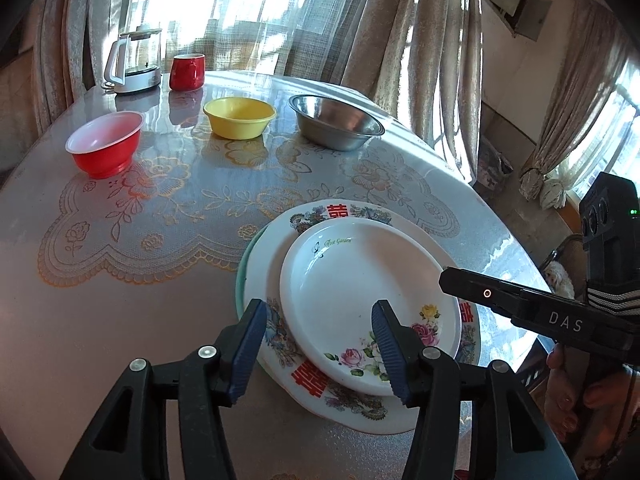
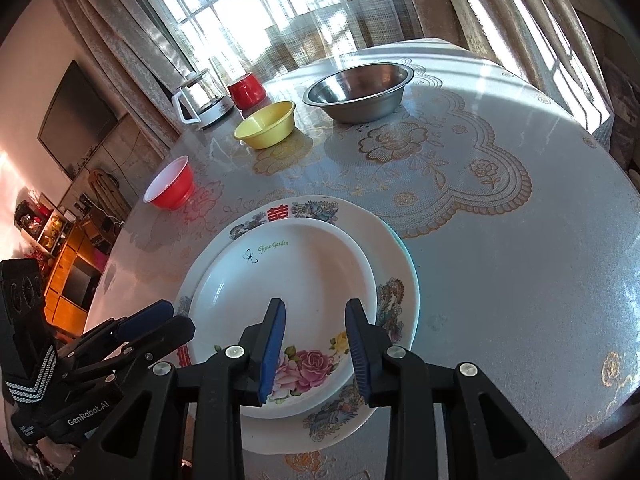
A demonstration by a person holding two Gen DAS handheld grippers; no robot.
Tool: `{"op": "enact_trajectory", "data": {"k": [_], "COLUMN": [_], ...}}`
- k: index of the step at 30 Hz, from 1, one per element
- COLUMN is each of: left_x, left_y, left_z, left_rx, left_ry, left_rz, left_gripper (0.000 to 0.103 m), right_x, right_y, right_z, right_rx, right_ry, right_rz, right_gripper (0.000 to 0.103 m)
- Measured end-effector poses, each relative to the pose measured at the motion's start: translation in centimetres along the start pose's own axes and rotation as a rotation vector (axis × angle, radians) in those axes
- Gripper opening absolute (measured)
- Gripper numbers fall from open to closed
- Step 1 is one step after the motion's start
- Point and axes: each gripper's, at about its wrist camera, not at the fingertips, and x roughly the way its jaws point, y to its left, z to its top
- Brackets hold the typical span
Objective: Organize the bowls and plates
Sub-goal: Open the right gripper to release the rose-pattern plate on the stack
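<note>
A stack of plates lies at the near edge of the table: a small white rose plate on a larger plate with red characters, with a teal rim showing underneath. My left gripper is open, one finger over the big plate's left rim and the other over the small plate. My right gripper hovers open over the small plate's near rim with its painted roses. Further back stand a red bowl, a yellow bowl and a steel bowl.
A white kettle and a red mug stand at the table's far edge by the curtains. A lace-patterned cover spreads over the round table. The table edge curves close on the right. A person's hand holds the right gripper.
</note>
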Motion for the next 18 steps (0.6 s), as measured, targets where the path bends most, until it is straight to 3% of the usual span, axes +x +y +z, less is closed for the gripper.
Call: {"op": "enact_trajectory", "data": {"k": [3, 4, 18], "left_x": [-0.6, -0.6, 0.8], "left_y": [0.3, 0.4, 1.9], "left_z": [0.4, 0.5, 2.5], "left_rx": [-0.019, -0.026, -0.038], "left_ry": [-0.038, -0.045, -0.039], "left_rz": [0.034, 0.049, 0.237], "left_gripper": [0.085, 0.088, 0.092], "right_x": [-0.3, -0.3, -0.1], "right_y": [0.1, 0.1, -2.5], "right_z": [0.2, 0.3, 2.0], "right_rx": [-0.006, -0.008, 0.039], "right_ry": [-0.02, -0.023, -0.07], "right_rz": [0.005, 0.003, -0.042], "right_gripper": [0.032, 0.032, 0.032]}}
